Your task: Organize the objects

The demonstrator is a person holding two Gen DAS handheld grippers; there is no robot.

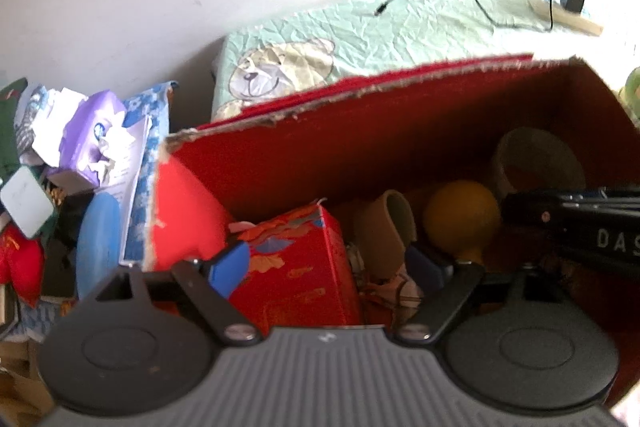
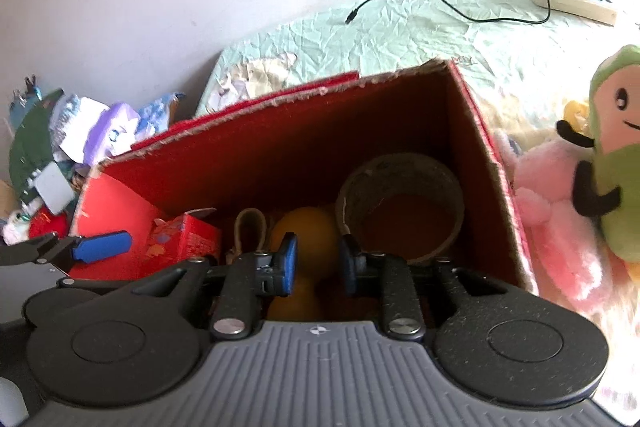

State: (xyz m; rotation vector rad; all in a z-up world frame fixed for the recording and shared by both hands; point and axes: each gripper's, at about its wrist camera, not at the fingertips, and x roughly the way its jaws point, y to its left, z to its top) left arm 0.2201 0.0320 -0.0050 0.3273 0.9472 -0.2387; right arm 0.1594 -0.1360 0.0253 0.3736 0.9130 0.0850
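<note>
The right tool (image 2: 318, 259) is hovering released above the yellow ball (image 2: 306, 227) inside the red box (image 2: 280, 155), pads clear of it. The left tool (image 1: 328, 263) is gaping wide around the small red carton (image 1: 296, 259), near left in that box.

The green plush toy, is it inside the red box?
No, the green plush toy sits outside the red box, on the bed beside a pink plush.

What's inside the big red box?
Inside the red box: a tape roll, a yellow ball, a small red carton. The grippers hide the front.
</note>
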